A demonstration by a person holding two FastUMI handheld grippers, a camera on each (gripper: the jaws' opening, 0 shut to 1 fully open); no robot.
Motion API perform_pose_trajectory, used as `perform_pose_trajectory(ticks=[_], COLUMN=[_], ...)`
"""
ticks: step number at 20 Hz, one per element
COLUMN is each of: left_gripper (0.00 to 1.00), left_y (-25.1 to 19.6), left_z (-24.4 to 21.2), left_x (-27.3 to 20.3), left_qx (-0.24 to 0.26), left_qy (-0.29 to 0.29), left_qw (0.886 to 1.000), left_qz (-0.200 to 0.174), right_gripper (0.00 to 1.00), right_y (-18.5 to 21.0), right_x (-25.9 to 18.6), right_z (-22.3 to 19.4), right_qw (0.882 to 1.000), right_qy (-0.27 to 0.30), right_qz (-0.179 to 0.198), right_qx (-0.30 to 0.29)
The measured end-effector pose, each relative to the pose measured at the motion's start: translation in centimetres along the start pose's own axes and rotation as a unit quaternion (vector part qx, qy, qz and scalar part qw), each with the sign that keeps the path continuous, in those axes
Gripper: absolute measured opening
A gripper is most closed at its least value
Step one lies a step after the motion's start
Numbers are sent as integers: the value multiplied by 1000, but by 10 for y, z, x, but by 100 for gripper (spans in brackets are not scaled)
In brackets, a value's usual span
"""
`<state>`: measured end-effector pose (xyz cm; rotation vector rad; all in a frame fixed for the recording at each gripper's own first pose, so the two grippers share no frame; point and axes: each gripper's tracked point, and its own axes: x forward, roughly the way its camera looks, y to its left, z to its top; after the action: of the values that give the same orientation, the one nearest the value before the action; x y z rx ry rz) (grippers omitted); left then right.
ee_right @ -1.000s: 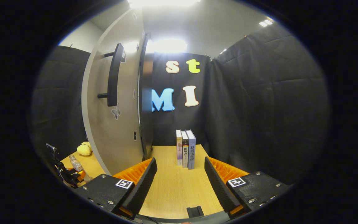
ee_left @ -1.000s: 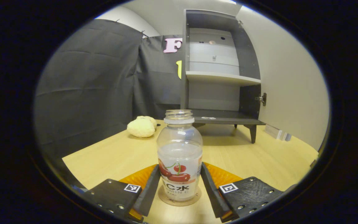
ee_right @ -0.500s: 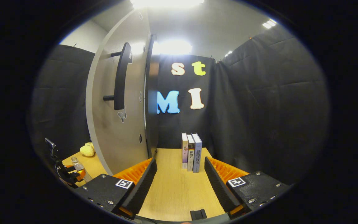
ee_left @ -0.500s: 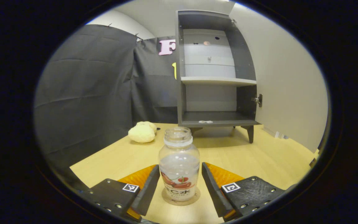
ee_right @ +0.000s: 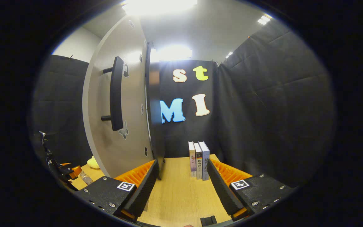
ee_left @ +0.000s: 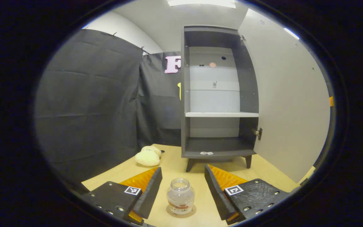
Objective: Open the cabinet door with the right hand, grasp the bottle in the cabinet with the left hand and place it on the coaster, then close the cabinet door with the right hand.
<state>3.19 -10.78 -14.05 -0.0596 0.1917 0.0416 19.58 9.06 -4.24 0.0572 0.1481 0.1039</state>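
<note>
Bottle (ee_left: 180, 196) sits on the coaster (ee_left: 181, 211) between my left claw's (ee_left: 181, 186) spread fingers, seemingly untouched. Closing remains: my right claw (ee_right: 181, 179), fingers apart, must reach the door handle (ee_right: 116, 93) up-left of it

- I see the clear, capless bottle (ee_left: 180, 196) upright on the round coaster (ee_left: 169, 210).
- The grey cabinet (ee_left: 186, 94) stands with its door (ee_left: 288, 104) wide open.

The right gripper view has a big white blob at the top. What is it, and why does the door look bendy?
Right gripper view: ceiling light glare blows out white; the fisheye lens bows the cabinet door. Left gripper view: even light, the bottle sharp.
</note>
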Motion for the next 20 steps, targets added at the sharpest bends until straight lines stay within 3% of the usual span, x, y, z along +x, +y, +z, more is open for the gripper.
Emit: perform_pose_trajectory(ticks=[6, 7, 8, 9, 10, 16, 17, 20], left_gripper=[84, 81, 84, 81, 84, 81, 81, 81], left_y=[12, 13, 14, 14, 15, 34, 41, 63], left_z=[50, 57, 61, 68, 73, 94, 96, 96], left_x=[-26, -27, -29, -31, -34, -43, -43, -45], left_qx=[12, 19, 25, 29, 30, 33, 33, 27], left_qy=[-7, -6, -9, -14, -18, -28, -29, -32], left_qw=[1000, 1000, 1000, 999, 999, 999, 999, 999], left_qz=[8, 5, 4, 2, -1, -23, -24, -28], right_gripper=[95, 95, 95, 95, 95, 95, 91, 95], right_y=[-1, 0, 0, 0, 0, 10, 12, 26], right_x=[4, 4, 4, 2, 1, -4, -6, -10], right_z=[31, 34, 37, 41, 45, 84, 91, 104], right_qw=[999, 999, 999, 999, 999, 997, 996, 994], right_qy=[-32, -33, -32, -32, -34, -53, -60, -74], right_qz=[-3, -4, -7, -12, -18, -57, -66, -82], right_qx=[-3, -2, -3, -4, -6, 5, 6, 17])
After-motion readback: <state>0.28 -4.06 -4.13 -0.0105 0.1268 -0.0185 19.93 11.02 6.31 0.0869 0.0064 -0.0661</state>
